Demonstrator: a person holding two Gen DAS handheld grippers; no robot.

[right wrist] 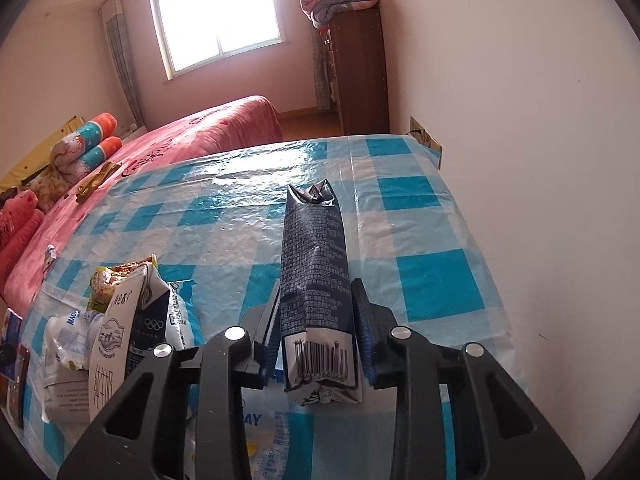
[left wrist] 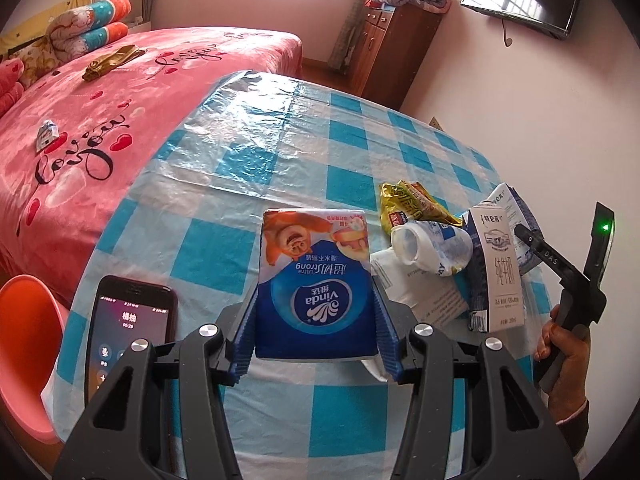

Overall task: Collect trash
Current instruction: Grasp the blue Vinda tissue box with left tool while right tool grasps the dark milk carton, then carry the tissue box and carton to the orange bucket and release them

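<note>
My left gripper (left wrist: 316, 320) is shut on a blue Vinda tissue pack (left wrist: 314, 280), held over the near part of the checked table (left wrist: 280, 152). My right gripper (right wrist: 316, 320) is shut on a dark blue flattened milk carton (right wrist: 314, 272), held above the table. A trash pile lies on the table: a white milk carton (left wrist: 498, 264), a crushed white plastic bottle (left wrist: 432, 246), a yellow snack wrapper (left wrist: 412, 204) and white paper packaging (left wrist: 416, 292). The pile also shows in the right wrist view, with the white carton (right wrist: 116, 328) at lower left.
A phone (left wrist: 128, 332) with a lit call screen lies on the table's near left. An orange chair (left wrist: 24, 344) stands at the left. A pink bed (left wrist: 100, 112) lies behind the table with a small wrapper (left wrist: 46, 134) and a gold wrapper (left wrist: 112, 60) on it. The wall is at the right.
</note>
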